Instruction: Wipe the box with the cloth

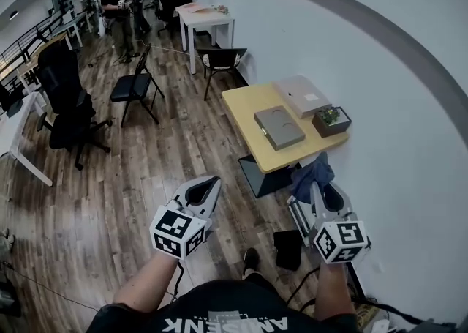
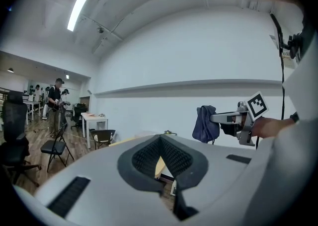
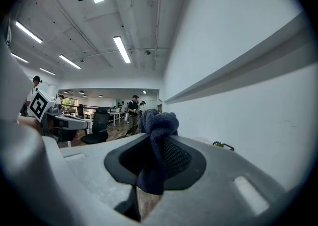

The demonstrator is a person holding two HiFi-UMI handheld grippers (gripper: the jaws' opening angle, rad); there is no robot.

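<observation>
**Grey box [image 1: 278, 127] on worktop, cloth [image 1: 311, 176] in right hand-held gripper [image 1: 316, 186], wipe not yet begun**

Worktop [image 1: 245, 108]: yellow top, set against the white wall, ahead of the person and to the right. It carries three items. A beige box [image 1: 301, 95] lies farthest back. The grey box lies flat near the middle. A small dark planter [image 1: 331, 120] stands just beside it on the wall side. Which box the task means cannot be told; the grey one is nearer and is taken as the target.

Cloth: dark blue and bunched, pinched between the jaws of the right hand-held gripper [image 3: 156, 138], with folds hanging either side of the pads. It is in the air over the floor, short of the worktop edge.

Left hand-held gripper [image 1: 212, 181]: jaws pressed together at the tips with nothing between them [image 2: 160, 139]. Held low, further from the worktop.

Key relation: the grey box lies ahead of the right hand-held gripper and slightly to its left, well apart. Its long axis runs roughly away from the person. The right side is nearer, so a forward reach along that axis seems the likely stroke.
</observation>
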